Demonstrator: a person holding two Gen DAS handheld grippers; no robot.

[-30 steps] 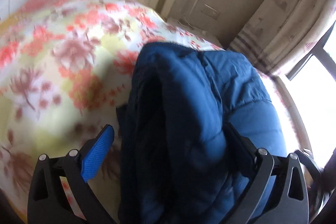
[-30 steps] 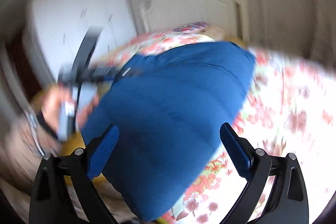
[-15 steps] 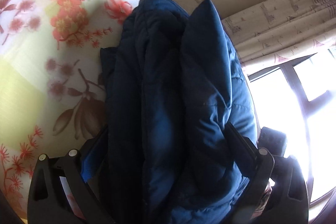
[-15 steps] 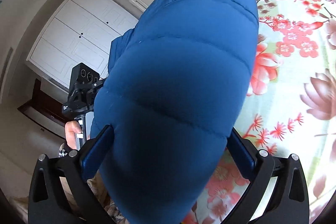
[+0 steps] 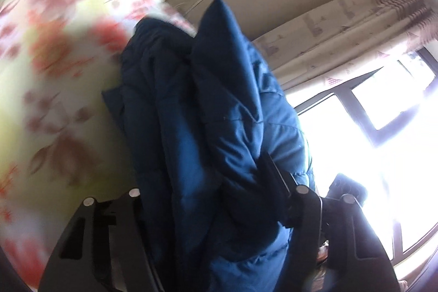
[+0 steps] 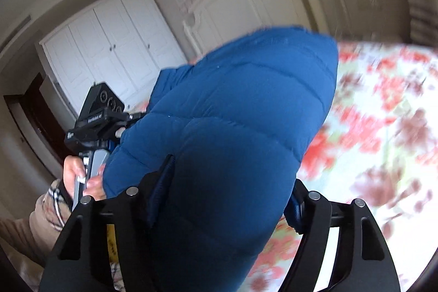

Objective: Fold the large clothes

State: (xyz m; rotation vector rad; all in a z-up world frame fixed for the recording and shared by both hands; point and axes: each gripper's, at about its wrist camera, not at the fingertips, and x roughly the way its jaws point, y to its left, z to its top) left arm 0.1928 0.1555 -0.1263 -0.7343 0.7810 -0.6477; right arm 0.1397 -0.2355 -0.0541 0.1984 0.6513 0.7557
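Note:
A folded blue puffer jacket fills the left wrist view, bunched in thick layers between my left gripper's fingers. My left gripper is shut on it. In the right wrist view the same jacket bulges up between my right gripper's fingers. My right gripper is shut on it. Both hold the jacket up off the floral bedspread. The left gripper's body and the hand holding it show at the left of the right wrist view.
The floral bed lies left of the jacket, with a white headboard behind it. A white wardrobe stands at the back left. A bright window and curtain are to the right.
Both grippers have closed tighter on the jacket and swung with it; the views have tilted and the bedspread blurs with the motion.

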